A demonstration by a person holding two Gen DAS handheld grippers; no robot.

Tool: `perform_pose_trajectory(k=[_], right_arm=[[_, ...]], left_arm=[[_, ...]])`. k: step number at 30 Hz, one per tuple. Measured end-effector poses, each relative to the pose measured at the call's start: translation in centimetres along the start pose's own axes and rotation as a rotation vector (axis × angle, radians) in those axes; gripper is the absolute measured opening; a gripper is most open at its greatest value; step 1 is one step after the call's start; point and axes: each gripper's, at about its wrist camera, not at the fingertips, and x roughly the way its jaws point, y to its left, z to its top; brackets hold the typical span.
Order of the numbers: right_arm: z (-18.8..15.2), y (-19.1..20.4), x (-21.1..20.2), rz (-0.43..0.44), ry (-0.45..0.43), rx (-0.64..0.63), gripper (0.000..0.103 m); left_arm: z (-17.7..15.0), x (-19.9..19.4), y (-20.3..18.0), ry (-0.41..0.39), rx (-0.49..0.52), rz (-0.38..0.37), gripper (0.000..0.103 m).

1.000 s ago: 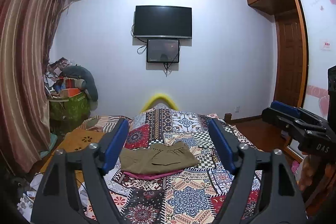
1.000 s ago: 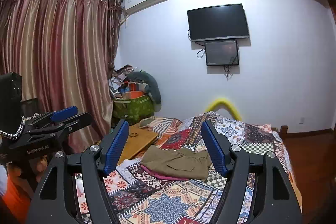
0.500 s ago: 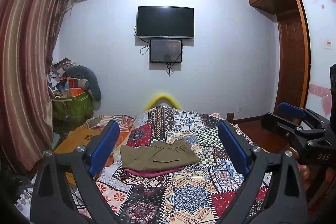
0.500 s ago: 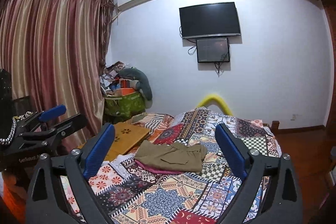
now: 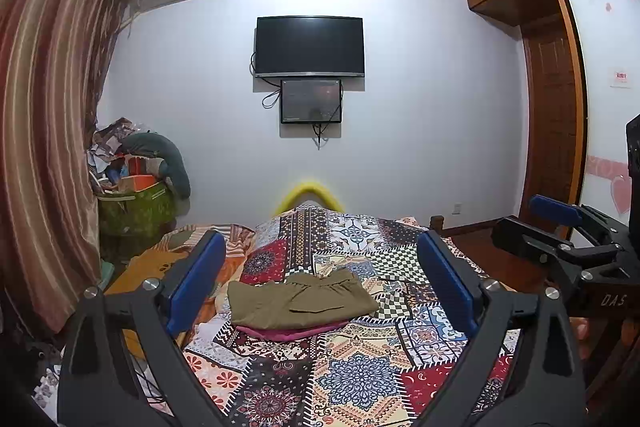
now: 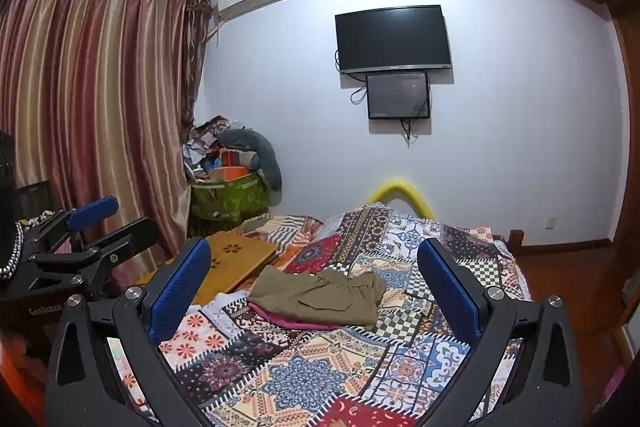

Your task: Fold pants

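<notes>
Both claws up off the bed, w/ nothing in them: my left claw (image 5: pixel 316 279) has its blue pads spread wide, right claw (image 6: pixel 316 279) same, wide and empty. The olive pants (image 5: pixel 302 301) sit mid-frame, lower centre of the left view, lying on the patchwork bedspread (image 5: pixel 360 379) on top of a pink garment (image 5: pixel 288 331) that peeks out along the near edge. In the right view the pants (image 6: pixel 320 293) show centre, just left of midline, so they're dead ahead of both claws and well apart from either; neither is touching cloth. Long axis runs left-to-right across both frames, waistband end w/ gathers toward the right, legs end toward the left near the wooden lap tray (image 6: pixel 232 259) in the right view. They look already doubled into a compact rectangle, so I'd judge the task mostly done or at a last fold, can't tell which. Which claw is nearer: about equal, I think. Pants sit squarely between the left pads, slightly left in the right view. Next reach, I reckon, means going forward and down, one claw per short end.
</notes>
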Motion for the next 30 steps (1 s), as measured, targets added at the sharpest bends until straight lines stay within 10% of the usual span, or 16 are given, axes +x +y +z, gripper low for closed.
perform_pose_trajectory(k=[30], right_arm=[[0.22,0.34,-0.71,0.0,-0.013,0.0,0.103]], left_arm=[[0.25,-0.04,-0.48,-0.002,-0.015,-0.008,0.102]])
